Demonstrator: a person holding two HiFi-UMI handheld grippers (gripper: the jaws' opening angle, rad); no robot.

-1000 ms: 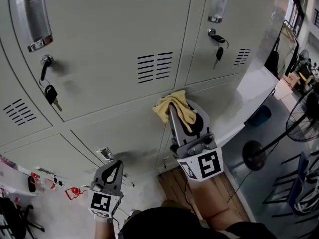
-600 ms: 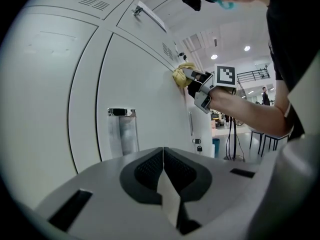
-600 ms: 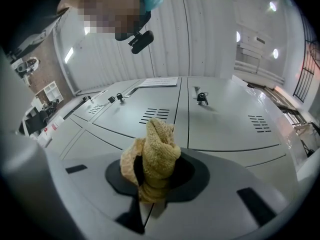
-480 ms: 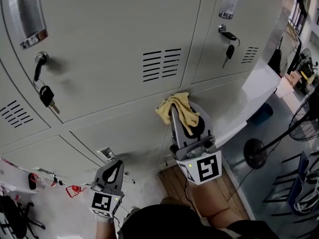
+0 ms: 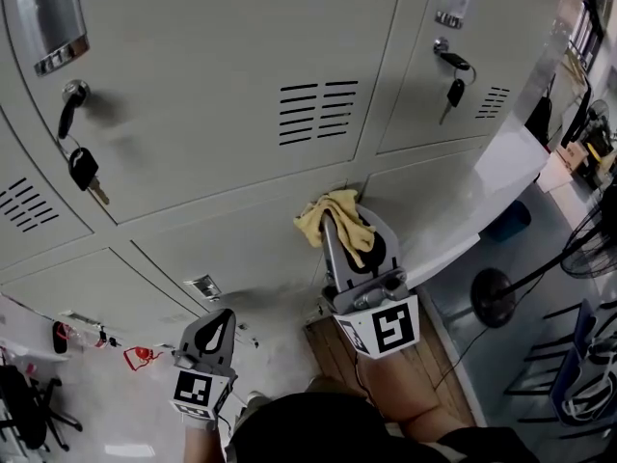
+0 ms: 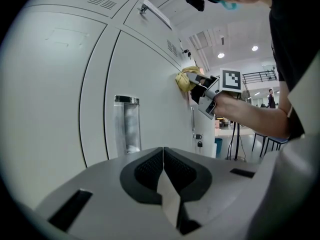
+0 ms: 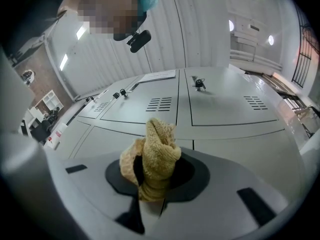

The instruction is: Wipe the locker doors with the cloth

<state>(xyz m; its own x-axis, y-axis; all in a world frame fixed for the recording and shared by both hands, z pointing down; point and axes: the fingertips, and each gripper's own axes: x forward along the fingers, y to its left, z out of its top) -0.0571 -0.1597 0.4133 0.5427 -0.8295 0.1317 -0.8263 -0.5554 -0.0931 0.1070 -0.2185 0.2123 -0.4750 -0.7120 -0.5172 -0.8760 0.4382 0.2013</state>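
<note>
Grey locker doors fill the wall in front of the person. The right gripper has its two fingers squeezed tight on the yellow cloth, and the cloth sticks out past the fingertips in a soft bunch. From the head view, that bunch sits right at the line where an upper door meets a lower one. I cannot tell for sure if it is pressing on the metal. The left gripper hangs low, well apart from the cloth, with its fingers pressed together and nothing between them. To wipe well, I think the soft bunch should be the part that rubs the door, not the hard fingertips behind it, so the push should be gentle and flat. Slow, long strokes would clean more of the door. Slots sit above the fingers, and a key hangs up and to the right of them. The cloth could catch there, so it is wise to go around them.
</note>
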